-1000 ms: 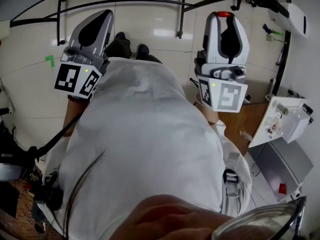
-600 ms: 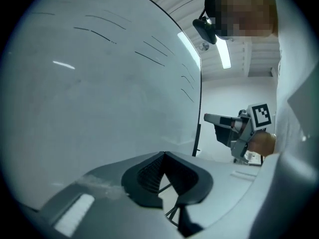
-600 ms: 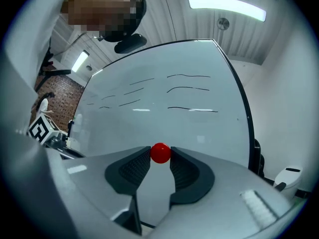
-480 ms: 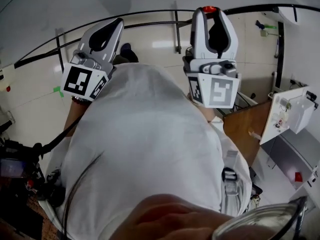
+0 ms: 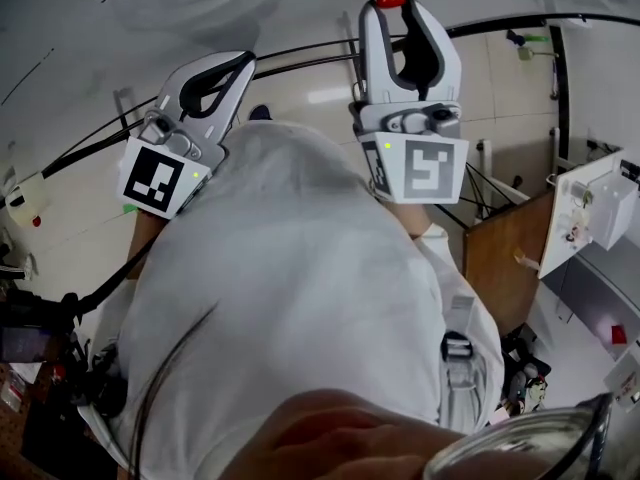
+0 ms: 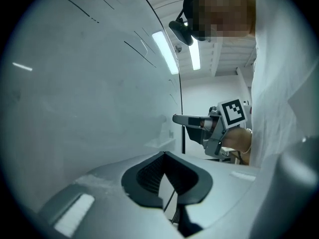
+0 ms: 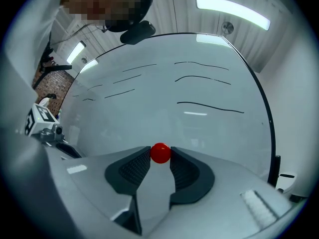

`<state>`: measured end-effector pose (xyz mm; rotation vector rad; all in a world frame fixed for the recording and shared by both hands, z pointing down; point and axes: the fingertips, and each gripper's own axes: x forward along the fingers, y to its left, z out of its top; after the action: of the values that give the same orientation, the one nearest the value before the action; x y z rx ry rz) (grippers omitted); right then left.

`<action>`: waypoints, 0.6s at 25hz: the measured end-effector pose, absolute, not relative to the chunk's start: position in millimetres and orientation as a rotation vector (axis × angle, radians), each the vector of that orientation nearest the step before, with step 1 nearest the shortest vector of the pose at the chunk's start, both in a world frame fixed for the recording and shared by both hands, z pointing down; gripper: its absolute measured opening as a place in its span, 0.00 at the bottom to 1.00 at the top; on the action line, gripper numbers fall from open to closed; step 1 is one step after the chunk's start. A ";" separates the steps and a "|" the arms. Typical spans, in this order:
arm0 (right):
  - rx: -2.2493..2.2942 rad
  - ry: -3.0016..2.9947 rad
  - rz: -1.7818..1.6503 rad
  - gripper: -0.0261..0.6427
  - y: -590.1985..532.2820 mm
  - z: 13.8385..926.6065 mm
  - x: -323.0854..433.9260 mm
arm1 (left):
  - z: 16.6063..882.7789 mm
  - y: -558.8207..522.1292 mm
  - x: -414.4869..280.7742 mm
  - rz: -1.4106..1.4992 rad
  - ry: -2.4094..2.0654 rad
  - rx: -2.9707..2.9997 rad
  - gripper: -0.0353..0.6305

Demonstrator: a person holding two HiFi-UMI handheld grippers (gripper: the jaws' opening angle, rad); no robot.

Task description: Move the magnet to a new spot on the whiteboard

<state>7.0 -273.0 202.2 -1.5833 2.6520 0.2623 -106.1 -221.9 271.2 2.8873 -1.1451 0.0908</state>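
At the upper left of the head view, the left tongs [image 5: 243, 59] point up and to the right toward the whiteboard [image 5: 150, 18]. Their marker cube [image 5: 160, 176] sits below them, against the person's white garment [image 5: 290, 298]. In the left gripper view these tongs are clenched: the dark pads meet at the tip with nothing between them, and the pale board fills the left half of the frame.

To the right, at the top centre of the head view, the right tongs [image 5: 392, 6] stand nearly upright and higher in the frame than the left ones. Their own cube [image 5: 425, 168] faces the camera just beneath. They are grasping the magnet [image 5: 390, 1], a small red ball pinched at the very tip between the two pads. The right gripper view shows it at lower centre, with one pad pressing each side.

Behind the magnet the whiteboard spreads across that frame, and thin black strokes [image 7: 209, 106] run above and to the right of the ball. Whether the magnet touches the board surface cannot be told.
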 end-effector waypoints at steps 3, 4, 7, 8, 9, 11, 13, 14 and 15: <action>-1.614 2.619 0.244 0.23 -279.3 206.5 7.0 | 273.2 -225.5 -110.9 0.103 -1.109 2.911 0.06; -1.624 2.604 0.235 0.23 -277.9 208.1 9.7 | 273.4 -224.2 -109.9 0.107 -1.100 2.919 0.06; -1.631 2.615 0.259 0.23 -275.5 204.0 4.4 | 272.8 -222.5 -107.7 0.093 -1.063 2.939 0.06; -1.630 2.626 0.266 0.23 -276.8 203.2 -0.3 | 273.1 -224.0 -108.6 0.082 -1.050 2.940 0.06; -1.631 2.635 0.269 0.23 -278.7 203.2 -4.0 | 273.4 -225.8 -109.5 0.072 -1.037 2.940 0.06; -1.640 2.640 0.272 0.23 -280.8 204.5 -4.4 | 273.8 -227.4 -108.5 0.064 -1.014 2.938 0.06; -1.659 2.630 0.277 0.23 -280.5 203.7 0.1 | 273.8 -225.2 -104.9 0.069 -0.983 2.949 0.06; -1.669 2.623 0.280 0.23 -280.2 202.9 1.4 | 274.1 -223.3 -103.5 0.074 -0.964 2.958 0.06; -1.678 2.617 0.284 0.23 -280.1 202.3 1.9 | 274.8 -221.5 -102.9 0.078 -0.947 2.967 0.06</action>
<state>1.9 -280.1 202.3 -1.6784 2.6172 0.2842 -102.9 -221.5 274.8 2.9667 -0.9469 0.0776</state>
